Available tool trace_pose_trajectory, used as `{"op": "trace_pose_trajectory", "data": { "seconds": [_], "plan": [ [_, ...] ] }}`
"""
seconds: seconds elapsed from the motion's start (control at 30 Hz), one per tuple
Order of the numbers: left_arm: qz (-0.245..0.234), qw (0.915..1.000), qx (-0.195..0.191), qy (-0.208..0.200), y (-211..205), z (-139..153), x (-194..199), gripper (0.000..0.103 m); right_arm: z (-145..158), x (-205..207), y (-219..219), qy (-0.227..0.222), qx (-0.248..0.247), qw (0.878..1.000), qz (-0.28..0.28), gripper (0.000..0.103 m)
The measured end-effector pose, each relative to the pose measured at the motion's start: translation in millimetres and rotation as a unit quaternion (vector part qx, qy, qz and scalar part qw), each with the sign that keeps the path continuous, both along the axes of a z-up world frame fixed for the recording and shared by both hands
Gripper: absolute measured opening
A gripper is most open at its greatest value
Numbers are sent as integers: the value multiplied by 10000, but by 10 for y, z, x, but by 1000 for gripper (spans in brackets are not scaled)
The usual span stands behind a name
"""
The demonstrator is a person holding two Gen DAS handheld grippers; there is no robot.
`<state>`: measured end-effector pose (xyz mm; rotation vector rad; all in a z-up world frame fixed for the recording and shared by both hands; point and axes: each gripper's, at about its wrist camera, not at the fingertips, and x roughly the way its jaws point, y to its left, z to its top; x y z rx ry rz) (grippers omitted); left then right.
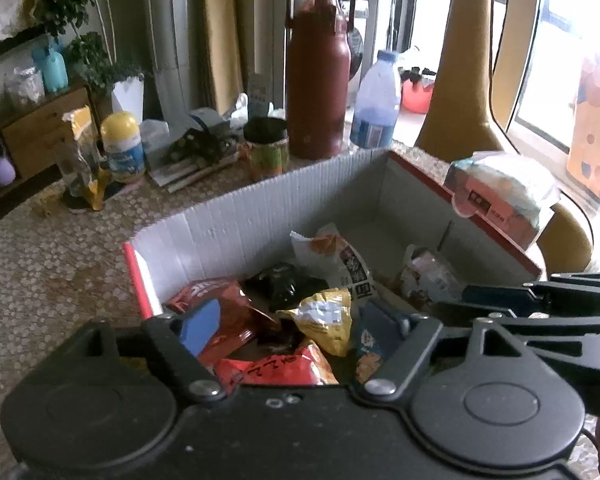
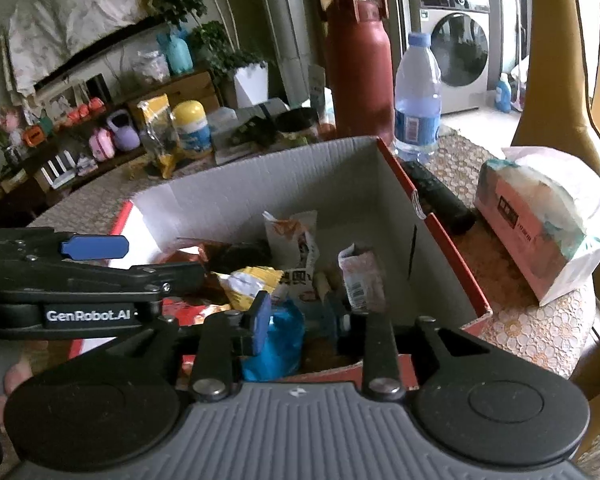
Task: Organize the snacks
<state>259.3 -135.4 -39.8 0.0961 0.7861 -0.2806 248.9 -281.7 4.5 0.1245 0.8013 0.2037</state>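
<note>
A cardboard box [image 1: 260, 216] [image 2: 260, 184], red outside and grey inside, holds several snack packets: a red one [image 1: 276, 372], a yellow one [image 1: 324, 316] [image 2: 252, 280], a black one [image 1: 288, 284], a white-and-orange one [image 1: 332, 256] [image 2: 296, 248] and a pink one [image 1: 424, 272] [image 2: 360, 280]. My left gripper [image 1: 290, 322] [image 2: 148, 260] hangs open above the box's near left part, holding nothing. My right gripper [image 2: 300, 318] [image 1: 456, 302] is over the near right part, its pads a little apart. A blue packet [image 2: 276, 344] lies just below them, apparently not pinched.
Behind the box stand a maroon flask [image 1: 318, 80], a water bottle [image 1: 376, 100] and a yellow-lidded jar [image 1: 122, 148]. A tissue pack [image 2: 540, 224] and a black cylinder [image 2: 440, 196] lie right of the box. Fingers of a hand [image 2: 16, 380] show at lower left.
</note>
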Motion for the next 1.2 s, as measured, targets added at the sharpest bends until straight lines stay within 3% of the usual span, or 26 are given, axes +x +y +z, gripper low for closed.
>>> {"op": "trace_pose_trajectory", "data": {
  "seconds": [0.07,0.4,0.47,0.5,0.53,0.7,1.2],
  "plan": [
    [1,9999,-45,-100,34,68,-76,89,52,-61,7,-52,24,10000,3,28],
    [30,9986,-213,-477,225,376,-495,94,299,-387,6,-322,203,9993,26,31],
    [38,9984,-218,-527,252,421,-566,94,353,-458,9,-404,227,9989,16,49],
    [42,9982,-222,-560,273,445,-611,94,384,-497,6,-461,245,9986,-7,65],
    [56,9980,-220,-596,292,470,-660,94,413,-542,5,-545,269,9982,-19,68],
    [138,9966,-316,-748,429,581,-874,98,520,-697,27,-678,302,9972,95,69],
    [284,9938,-435,-985,686,761,-1474,103,733,-1171,9,-1135,451,9922,239,93]
  ]
}}
